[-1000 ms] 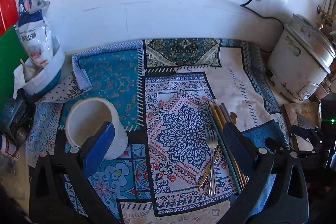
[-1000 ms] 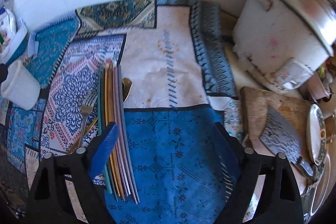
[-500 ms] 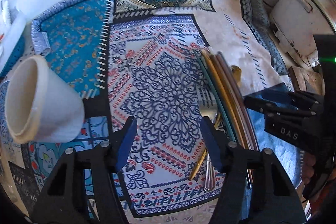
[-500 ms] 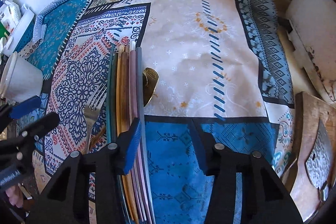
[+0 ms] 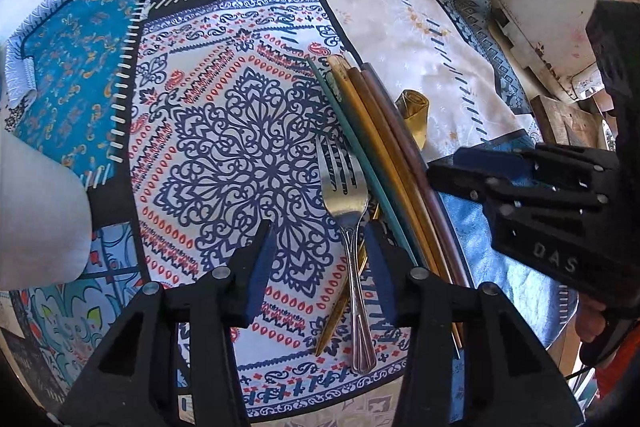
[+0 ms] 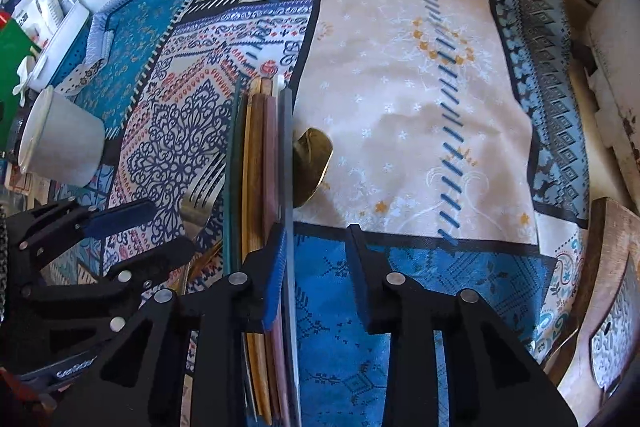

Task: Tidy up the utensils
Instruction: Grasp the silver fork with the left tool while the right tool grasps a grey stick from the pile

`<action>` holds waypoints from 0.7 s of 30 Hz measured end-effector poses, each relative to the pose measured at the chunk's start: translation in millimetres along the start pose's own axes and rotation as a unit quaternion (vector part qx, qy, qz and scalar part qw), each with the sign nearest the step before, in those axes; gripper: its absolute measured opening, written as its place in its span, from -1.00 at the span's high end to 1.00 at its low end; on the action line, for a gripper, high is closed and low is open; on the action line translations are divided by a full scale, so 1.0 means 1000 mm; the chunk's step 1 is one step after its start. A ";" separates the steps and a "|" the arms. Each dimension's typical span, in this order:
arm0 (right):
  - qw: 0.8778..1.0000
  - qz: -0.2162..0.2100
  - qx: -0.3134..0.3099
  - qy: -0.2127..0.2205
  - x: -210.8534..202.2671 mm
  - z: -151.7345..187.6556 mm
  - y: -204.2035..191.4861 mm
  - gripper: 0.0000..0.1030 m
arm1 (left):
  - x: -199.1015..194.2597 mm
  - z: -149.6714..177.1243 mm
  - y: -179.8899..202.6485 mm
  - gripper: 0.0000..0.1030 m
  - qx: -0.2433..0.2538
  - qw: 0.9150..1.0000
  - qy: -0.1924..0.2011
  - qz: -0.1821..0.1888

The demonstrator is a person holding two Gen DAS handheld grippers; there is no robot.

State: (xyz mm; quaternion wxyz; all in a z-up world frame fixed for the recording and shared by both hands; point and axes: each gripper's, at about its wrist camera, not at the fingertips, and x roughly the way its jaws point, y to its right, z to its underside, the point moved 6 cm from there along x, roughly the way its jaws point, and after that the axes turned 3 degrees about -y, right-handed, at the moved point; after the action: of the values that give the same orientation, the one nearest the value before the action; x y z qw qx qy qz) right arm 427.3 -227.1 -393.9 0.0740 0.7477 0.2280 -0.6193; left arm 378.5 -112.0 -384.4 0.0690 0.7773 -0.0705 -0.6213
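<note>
A silver fork lies on the patterned cloth, over a gold spoon. Beside them is a bundle of coloured chopsticks. My left gripper points down at the fork. Its jaws are closing with the fork handle between them, near the right pad, and neither pad touches it. My right gripper hangs over the chopsticks. Its jaws are closing too; its left pad is over the bundle, and the grey stick lies just inside it. A white cup stands at the left.
A white rice cooker stands at the right edge of the cloth. A wooden board with a cleaver lies to the right. A white tub of bags and a green board sit at the far left.
Both grippers came down toward the utensils, tilted steeply downward, and their jaws narrowed. In the left wrist view the cup slid to the left edge.
</note>
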 end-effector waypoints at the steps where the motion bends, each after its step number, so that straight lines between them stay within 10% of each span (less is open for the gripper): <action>1: 1.000 -0.001 -0.002 0.000 0.001 0.000 -0.001 0.49 | 0.002 0.000 0.000 0.25 -0.001 1.000 -0.003 0.003; 21: 1.000 -0.010 0.018 0.019 0.008 -0.007 -0.007 0.87 | 0.019 -0.028 0.019 0.53 -0.004 1.000 0.003 -0.004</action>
State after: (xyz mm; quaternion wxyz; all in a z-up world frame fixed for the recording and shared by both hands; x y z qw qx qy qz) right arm 431.5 -216.3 -399.1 0.0499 0.7582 0.2262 -0.6095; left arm 409.4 -134.2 -392.4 0.0694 0.7794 -0.0646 -0.6193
